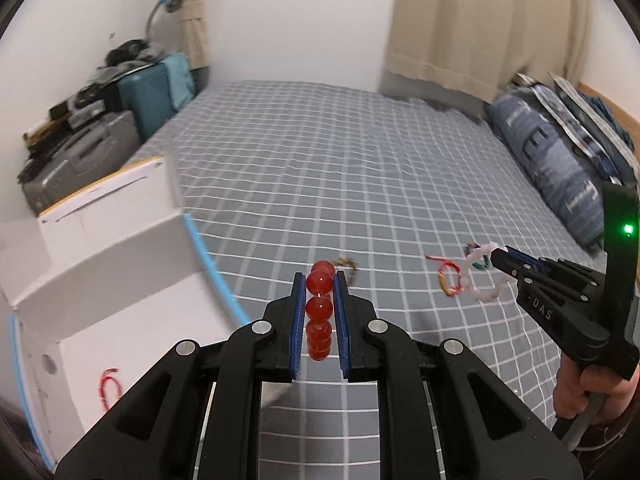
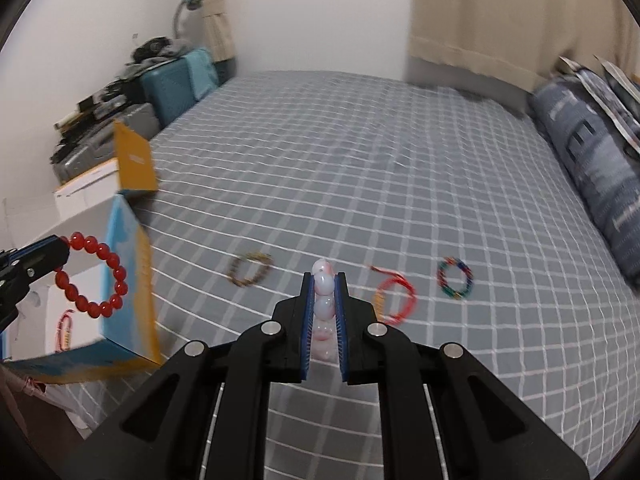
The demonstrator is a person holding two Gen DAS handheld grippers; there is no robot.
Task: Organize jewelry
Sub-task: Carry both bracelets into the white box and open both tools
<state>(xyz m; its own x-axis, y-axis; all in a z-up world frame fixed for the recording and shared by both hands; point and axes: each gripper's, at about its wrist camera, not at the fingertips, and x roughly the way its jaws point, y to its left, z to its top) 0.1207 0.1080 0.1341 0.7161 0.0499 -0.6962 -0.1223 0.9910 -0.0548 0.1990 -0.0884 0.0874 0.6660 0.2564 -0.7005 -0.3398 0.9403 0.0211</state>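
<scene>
You're mid-carry: left gripper (image 1: 320, 280) clamps red bead bracelet (image 2: 94, 276), right gripper (image 2: 324, 276) clamps pale bead bracelet (image 2: 323, 294). Next, prob. drop both in box (image 2: 132, 280) at 9 o'clock.

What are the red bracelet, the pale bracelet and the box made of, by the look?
Red bracelet: glossy translucent round beads, glass, resin or stone; highlights show, exact material open.
Pale bracelet: milky pink-white polished beads, likely glass or stone.
Box: printed cardboard, matte, with folded flaps and a plain white inside.
</scene>
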